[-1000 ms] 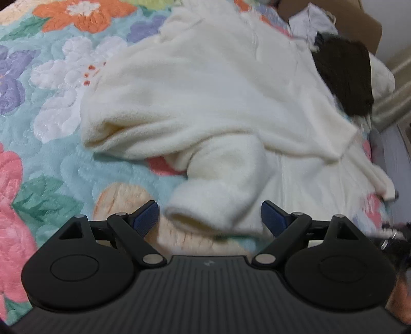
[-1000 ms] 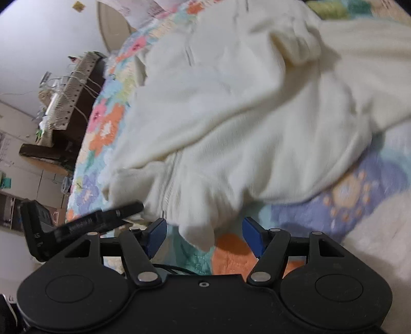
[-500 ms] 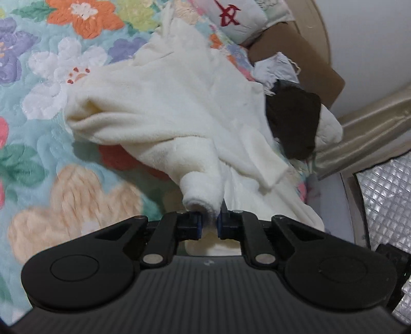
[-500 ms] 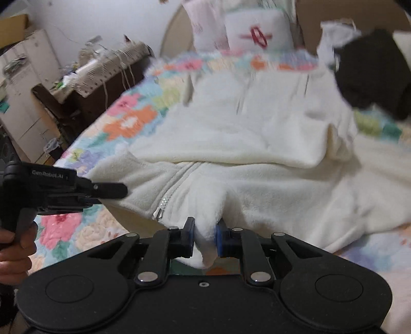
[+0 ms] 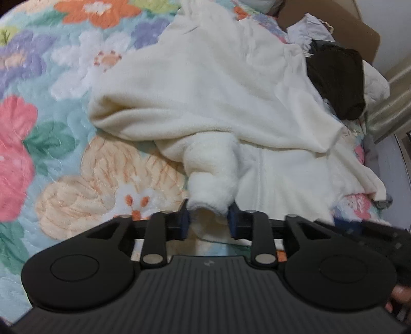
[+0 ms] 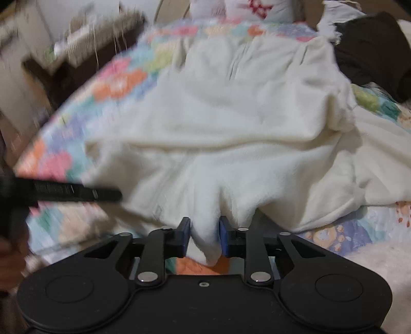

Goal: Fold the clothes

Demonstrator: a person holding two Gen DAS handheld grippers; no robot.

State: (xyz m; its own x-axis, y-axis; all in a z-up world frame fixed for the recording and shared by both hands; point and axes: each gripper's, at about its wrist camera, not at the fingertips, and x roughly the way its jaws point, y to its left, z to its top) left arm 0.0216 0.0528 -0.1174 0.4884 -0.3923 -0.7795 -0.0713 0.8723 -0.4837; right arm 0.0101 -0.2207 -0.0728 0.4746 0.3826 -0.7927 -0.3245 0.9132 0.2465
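Covering everything ahead of both tools is a floral quilt (image 5: 77, 179), big pink, orange and purple blooms, with a cream fleece jacket (image 5: 205, 97) sprawled across it. Beyond the jacket sits a dark brown garment (image 5: 336, 79), and farther off a white pillow (image 6: 257, 7); a cluttered cabinet (image 6: 84, 48) blurs past to the left. The left gripper (image 5: 208, 221) has the jacket's sleeve cuff (image 5: 209, 192) between its blue pads, fingers partly apart. The right gripper (image 6: 204, 237) brackets a fold of the jacket's hem the same way. Half a second ago both pairs of pads were pinched nearly together on the fleece; now they've widened, and the bunched fabric sags lower toward the quilt.
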